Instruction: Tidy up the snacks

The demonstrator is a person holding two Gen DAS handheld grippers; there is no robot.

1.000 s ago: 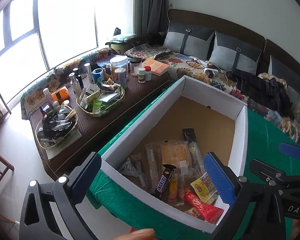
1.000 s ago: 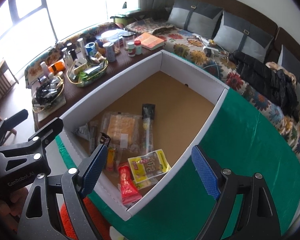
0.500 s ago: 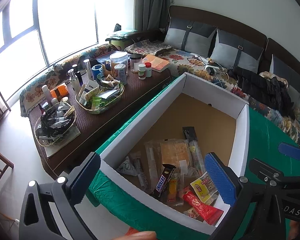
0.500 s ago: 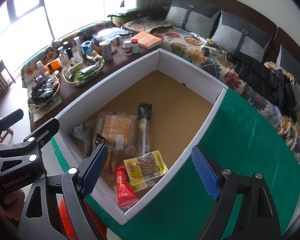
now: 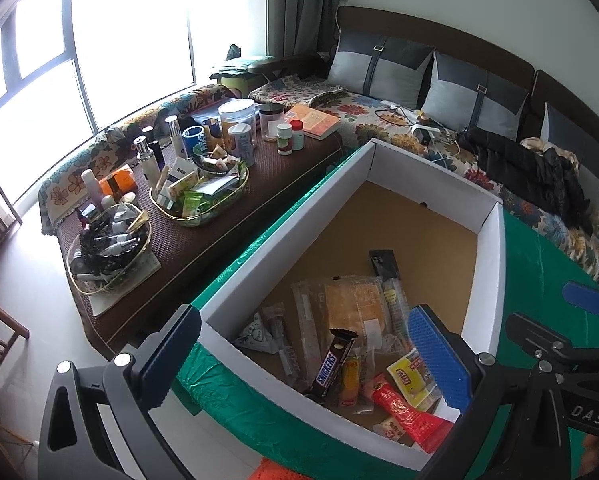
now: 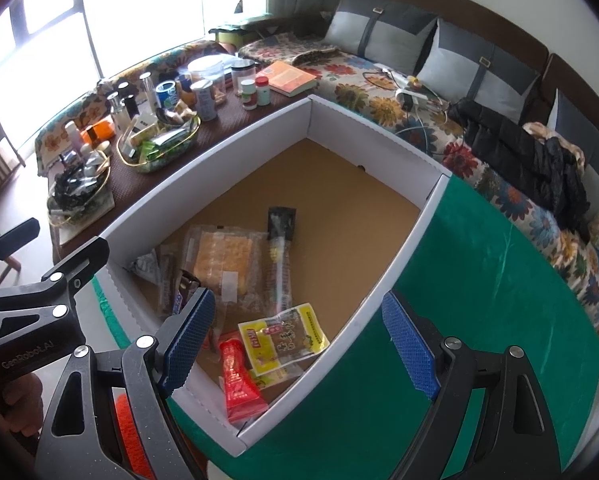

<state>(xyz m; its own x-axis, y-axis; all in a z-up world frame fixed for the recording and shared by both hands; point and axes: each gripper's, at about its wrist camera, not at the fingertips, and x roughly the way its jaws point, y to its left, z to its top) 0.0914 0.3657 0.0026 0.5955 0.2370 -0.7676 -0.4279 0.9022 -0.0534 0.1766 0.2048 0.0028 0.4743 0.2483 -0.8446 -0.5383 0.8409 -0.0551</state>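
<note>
A white cardboard box with a brown floor stands on a green cloth. Snacks lie in its near corner: a Snickers bar, a red pouch, a yellow packet, a clear cracker pack and a long stick pack. My left gripper is open and empty above the box's near corner. My right gripper is open and empty above the yellow packet and the box's right wall.
A brown low table left of the box carries bottles, jars and two glass-rimmed trays of small items. A flowered sofa with cushions and a black jacket lies behind. Green cloth spreads right of the box.
Both grippers have drifted slightly, so the box sits a little lower and nearer in view. Both stay open and empty. The snacks have not moved.
</note>
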